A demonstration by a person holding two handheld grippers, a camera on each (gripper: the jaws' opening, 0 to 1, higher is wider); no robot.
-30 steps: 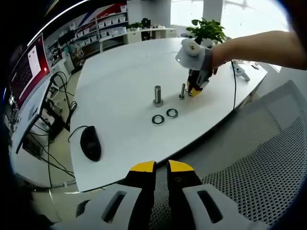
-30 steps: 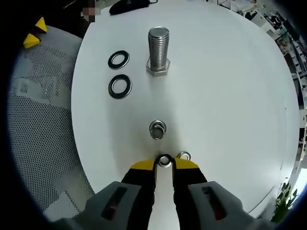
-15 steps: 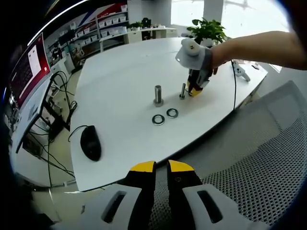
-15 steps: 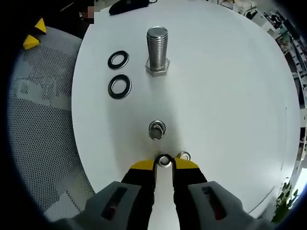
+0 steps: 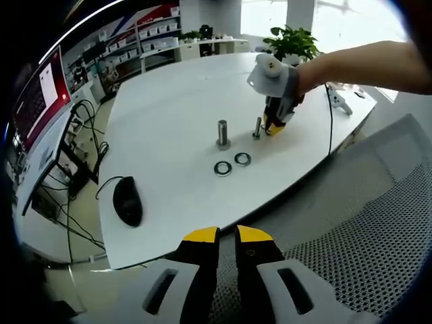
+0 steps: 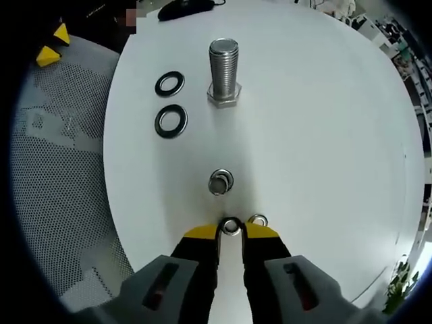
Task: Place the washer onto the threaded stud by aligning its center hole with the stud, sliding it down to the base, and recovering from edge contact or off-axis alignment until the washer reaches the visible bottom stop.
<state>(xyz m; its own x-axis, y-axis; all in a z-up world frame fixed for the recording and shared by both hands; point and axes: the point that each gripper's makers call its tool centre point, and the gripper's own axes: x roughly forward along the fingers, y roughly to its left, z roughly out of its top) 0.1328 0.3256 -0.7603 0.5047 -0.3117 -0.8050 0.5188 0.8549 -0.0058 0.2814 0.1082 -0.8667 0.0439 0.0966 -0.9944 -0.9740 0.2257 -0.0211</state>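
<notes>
Gripping small washer (image 6: 231, 227) in right gripper (image 6: 231, 231), needing lift toward small stud (image 6: 221, 182) at 12 o'clock.

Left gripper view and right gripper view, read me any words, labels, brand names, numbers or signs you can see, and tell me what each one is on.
None can be read.
Red wall panel in the left gripper view: pale blocks that may be print, too small and blurred to read.
Shelves behind the white table: red strips, no legible text.
Large stud, washers and computer mouse: no markings visible.
</notes>
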